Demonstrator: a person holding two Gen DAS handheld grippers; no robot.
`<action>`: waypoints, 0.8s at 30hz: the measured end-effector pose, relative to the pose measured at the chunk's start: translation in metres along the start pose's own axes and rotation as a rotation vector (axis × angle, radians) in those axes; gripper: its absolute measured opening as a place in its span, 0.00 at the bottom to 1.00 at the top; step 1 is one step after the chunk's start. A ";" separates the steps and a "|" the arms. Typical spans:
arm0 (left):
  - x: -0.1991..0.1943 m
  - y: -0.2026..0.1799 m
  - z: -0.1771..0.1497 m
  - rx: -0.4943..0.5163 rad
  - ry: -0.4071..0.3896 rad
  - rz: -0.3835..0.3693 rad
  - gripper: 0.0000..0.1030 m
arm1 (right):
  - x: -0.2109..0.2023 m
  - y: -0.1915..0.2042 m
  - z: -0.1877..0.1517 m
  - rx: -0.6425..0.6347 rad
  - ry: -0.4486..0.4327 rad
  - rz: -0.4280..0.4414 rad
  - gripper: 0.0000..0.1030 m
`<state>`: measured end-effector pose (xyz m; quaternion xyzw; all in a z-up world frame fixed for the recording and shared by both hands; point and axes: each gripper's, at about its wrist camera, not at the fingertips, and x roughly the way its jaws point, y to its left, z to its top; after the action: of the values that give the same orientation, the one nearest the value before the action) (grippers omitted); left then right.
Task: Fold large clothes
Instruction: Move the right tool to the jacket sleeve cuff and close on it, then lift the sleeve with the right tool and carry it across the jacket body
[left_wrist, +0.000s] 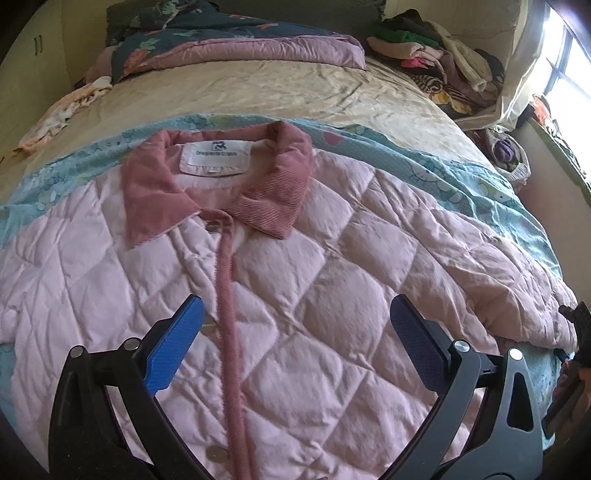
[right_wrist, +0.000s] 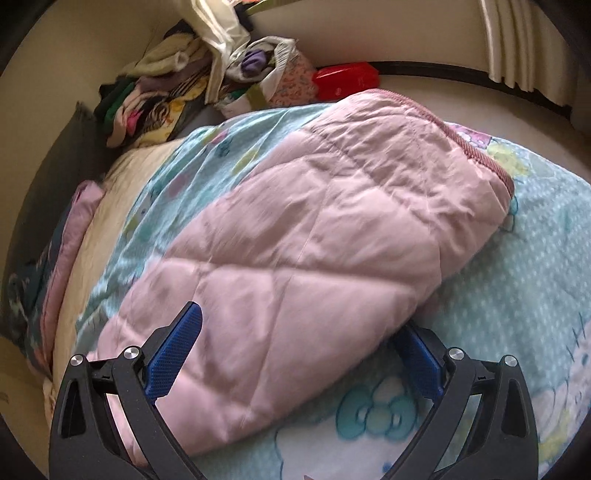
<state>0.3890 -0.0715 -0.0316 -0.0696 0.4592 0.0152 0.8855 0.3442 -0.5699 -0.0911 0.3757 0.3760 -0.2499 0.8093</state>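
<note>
A pale pink quilted jacket (left_wrist: 314, 280) with a darker pink corduroy collar (left_wrist: 280, 192) lies front up and buttoned on a light blue cartoon blanket (left_wrist: 461, 184). My left gripper (left_wrist: 295, 332) hangs open just above the jacket's chest, its blue pads either side of the button placket. In the right wrist view one sleeve (right_wrist: 314, 251) stretches away over the blanket (right_wrist: 517, 288), ending in a ribbed cuff (right_wrist: 476, 151). My right gripper (right_wrist: 303, 343) is open and straddles the sleeve's near part, its right pad partly hidden under the sleeve edge.
The bed carries a beige sheet (left_wrist: 258, 92), a folded floral quilt (left_wrist: 221, 44) at the head and a heap of clothes (left_wrist: 436, 59) at the far right. A red box (right_wrist: 345, 79) and a bag of clothes (right_wrist: 266, 62) sit beside the bed.
</note>
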 end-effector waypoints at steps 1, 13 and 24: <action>-0.001 0.003 0.001 0.002 -0.002 0.002 0.92 | 0.002 -0.001 0.004 0.011 -0.007 0.002 0.96; -0.017 0.036 0.011 -0.035 -0.042 0.015 0.92 | -0.028 -0.003 0.021 -0.013 -0.213 0.174 0.22; -0.054 0.054 0.022 -0.027 -0.093 0.022 0.92 | -0.133 0.099 -0.009 -0.411 -0.363 0.373 0.17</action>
<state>0.3706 -0.0129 0.0193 -0.0757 0.4178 0.0341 0.9047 0.3299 -0.4875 0.0520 0.2163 0.1928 -0.0791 0.9538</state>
